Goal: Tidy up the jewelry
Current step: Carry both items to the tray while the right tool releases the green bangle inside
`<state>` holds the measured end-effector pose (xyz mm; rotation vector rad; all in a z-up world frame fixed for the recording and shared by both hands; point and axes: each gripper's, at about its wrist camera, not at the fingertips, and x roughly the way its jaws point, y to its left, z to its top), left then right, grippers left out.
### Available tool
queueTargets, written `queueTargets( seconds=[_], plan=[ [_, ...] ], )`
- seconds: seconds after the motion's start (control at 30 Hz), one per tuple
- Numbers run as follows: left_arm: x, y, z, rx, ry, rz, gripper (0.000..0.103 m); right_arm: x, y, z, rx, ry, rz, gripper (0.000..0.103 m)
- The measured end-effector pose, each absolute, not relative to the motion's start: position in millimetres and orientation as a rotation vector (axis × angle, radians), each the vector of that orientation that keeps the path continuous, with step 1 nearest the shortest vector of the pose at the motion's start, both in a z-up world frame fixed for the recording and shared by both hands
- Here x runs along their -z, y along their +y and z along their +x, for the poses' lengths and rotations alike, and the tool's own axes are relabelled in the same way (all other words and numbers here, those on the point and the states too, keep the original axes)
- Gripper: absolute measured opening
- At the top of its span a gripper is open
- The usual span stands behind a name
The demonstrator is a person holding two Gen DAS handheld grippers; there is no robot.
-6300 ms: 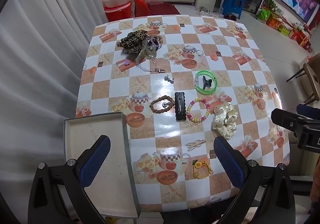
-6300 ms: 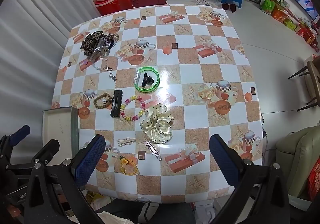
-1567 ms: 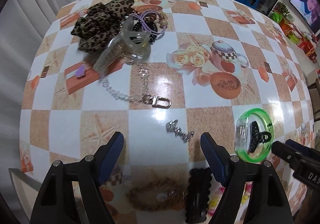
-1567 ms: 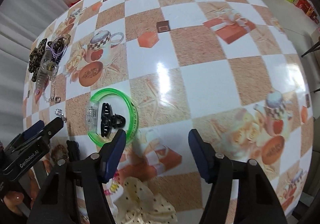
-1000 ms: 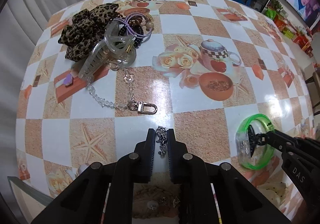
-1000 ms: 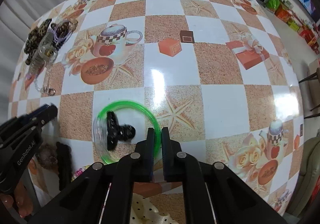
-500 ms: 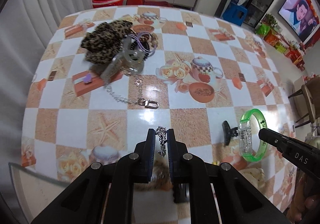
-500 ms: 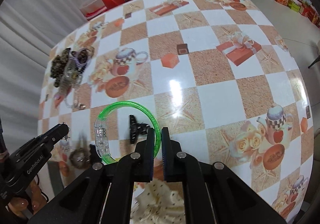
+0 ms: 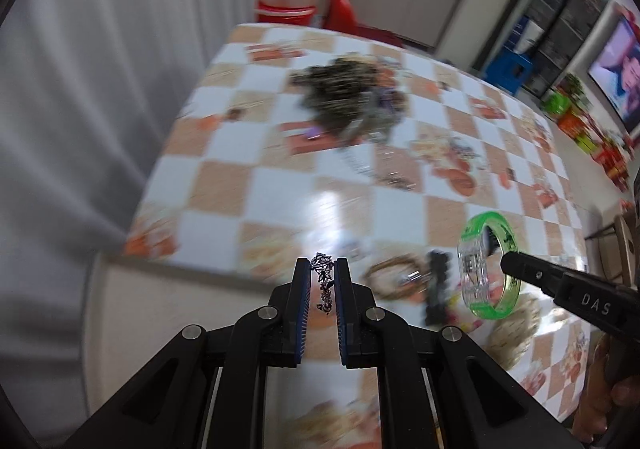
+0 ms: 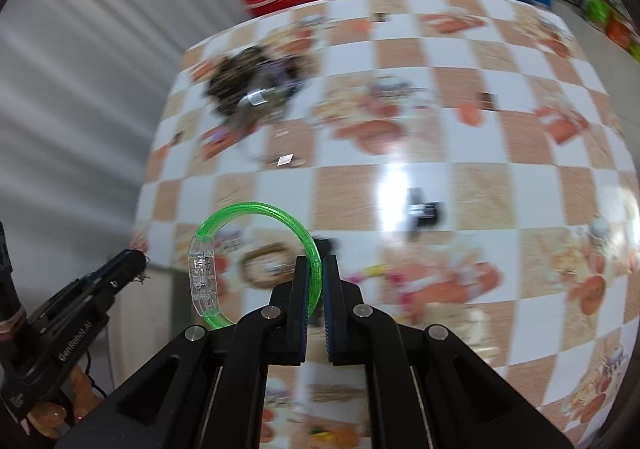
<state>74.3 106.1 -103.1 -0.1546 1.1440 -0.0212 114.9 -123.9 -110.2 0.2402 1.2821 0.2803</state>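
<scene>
My left gripper (image 9: 322,273) is shut on a small silver chain trinket (image 9: 323,281) and holds it in the air near the tray's (image 9: 168,301) far rim. My right gripper (image 10: 314,269) is shut on the green bangle (image 10: 256,209), lifted off the checked table (image 10: 480,121); the bangle also shows in the left wrist view (image 9: 486,265). A black claw clip (image 10: 422,209) lies on the table where the bangle was. The left gripper shows in the right wrist view (image 10: 138,261).
A leopard scrunchie pile with a clear clip and chain (image 9: 352,97) lies at the far left of the table. A brown bead bracelet (image 9: 394,277), a black clip (image 9: 436,285) and a cream scrunchie (image 9: 516,333) lie near the front. A curtain (image 9: 80,89) hangs left.
Both grippers closed on their items and lifted them. They have since swung left toward the tray, blurring the table. The black claw clip stayed behind on the table.
</scene>
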Motion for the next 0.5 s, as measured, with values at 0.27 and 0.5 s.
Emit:
queueTargets(
  seconds=[0.27, 0.5],
  plan=[
    [125, 186, 24, -0.167, 1.202, -0.207, 0.017, 111, -18, 104, -0.479, 1.318, 0.142, 0.007],
    [156, 225, 1, -0.270, 1.252, -0.224, 0.017, 136, 54, 93, -0.577, 1.375, 0.054, 0.007]
  ],
)
